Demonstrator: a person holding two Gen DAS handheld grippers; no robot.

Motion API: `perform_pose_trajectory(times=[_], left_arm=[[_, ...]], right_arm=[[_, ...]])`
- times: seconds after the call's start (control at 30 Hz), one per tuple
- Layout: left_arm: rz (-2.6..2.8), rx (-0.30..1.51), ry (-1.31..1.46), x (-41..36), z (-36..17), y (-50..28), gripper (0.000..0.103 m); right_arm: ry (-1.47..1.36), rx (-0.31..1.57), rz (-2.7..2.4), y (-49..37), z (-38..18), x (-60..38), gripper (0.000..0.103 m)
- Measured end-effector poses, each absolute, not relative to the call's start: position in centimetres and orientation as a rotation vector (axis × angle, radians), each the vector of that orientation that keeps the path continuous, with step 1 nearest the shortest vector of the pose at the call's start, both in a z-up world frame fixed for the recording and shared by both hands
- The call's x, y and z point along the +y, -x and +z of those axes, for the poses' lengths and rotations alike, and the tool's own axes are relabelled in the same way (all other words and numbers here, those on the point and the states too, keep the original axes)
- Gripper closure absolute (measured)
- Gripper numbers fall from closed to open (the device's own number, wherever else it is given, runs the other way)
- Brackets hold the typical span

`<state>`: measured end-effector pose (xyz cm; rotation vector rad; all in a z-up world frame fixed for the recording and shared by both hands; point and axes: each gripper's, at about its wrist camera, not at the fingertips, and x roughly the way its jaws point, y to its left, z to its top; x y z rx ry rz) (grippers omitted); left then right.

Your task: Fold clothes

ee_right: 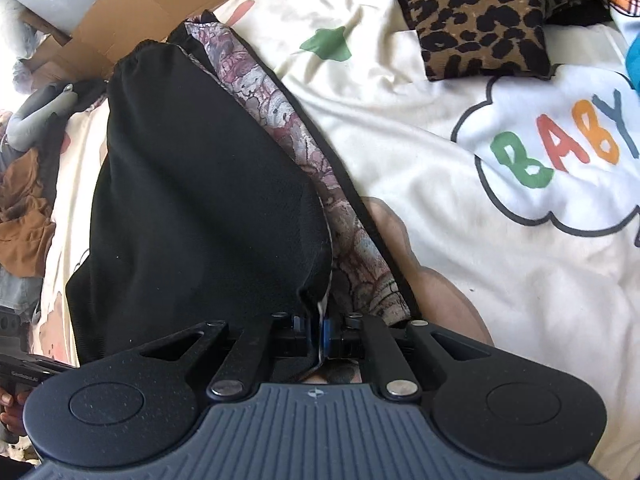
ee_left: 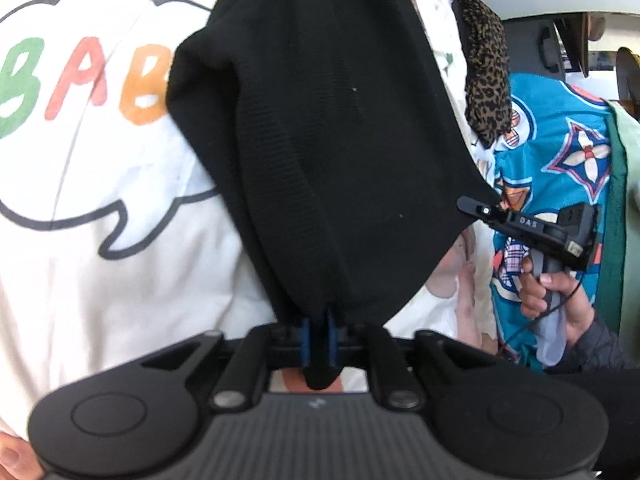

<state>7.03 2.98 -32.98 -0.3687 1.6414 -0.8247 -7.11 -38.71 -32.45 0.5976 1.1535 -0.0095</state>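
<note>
Black knit garment (ee_left: pixel 320 140) lifted, pinched by left gripper (ee_left: pixel 319 344) and right gripper (ee_right: pixel 318 340) fingers; folding barely begun; leopard-print cloth (ee_right: pixel 480 12) waits upper right.

A home bedroom is showing: a cream bedsheet (ee_right: pixel 400 152) printed with "BABY" is spreading wide, loose clothes (ee_right: pixel 24 208) and a cardboard box (ee_right: pixel 132 4) lying beside it.

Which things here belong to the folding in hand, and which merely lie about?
In hand: black garment, left gripper, right gripper.

Lying about: leopard-print cloth, white BABY sheet, turquoise patterned fabric, brown garment, cardboard box.
</note>
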Motion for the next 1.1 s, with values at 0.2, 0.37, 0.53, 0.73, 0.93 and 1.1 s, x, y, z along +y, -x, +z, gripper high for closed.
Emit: perform_pose_trajectory(times=[0.2,0.37,0.53,0.73,0.93,1.1], left_arm=[[-0.846,1.653,0.371,3.2,-34.1,-6.5,0.080],[-0.855,1.662,0.345,2.5,-34.8,-5.8,0.098],[-0.873,1.653,0.315,1.8,-34.6,-5.5,0.100],[-0.861,1.652,0.297,1.8,-35.1,-5.5,0.099],[-0.813,1.705,0.264,1.5,-35.2,-6.0,0.088],[-0.782,1.707,0.123,1.2,-32.2,-7.6,0.059]], right_arm=[[-0.612,1.121,-0.055,7.8,-32.1,-39.7,0.075],[-0.693,1.105,-0.108,8.2,-32.8,-41.2,0.101],[-0.673,1.124,-0.110,8.5,-32.5,-41.4,0.102],[-0.649,1.155,-0.126,8.8,-33.3,-41.4,0.100],[-0.653,1.196,-0.143,8.7,-33.0,-41.8,0.089],[-0.556,1.199,-0.198,9.4,-30.7,-42.0,0.062]])
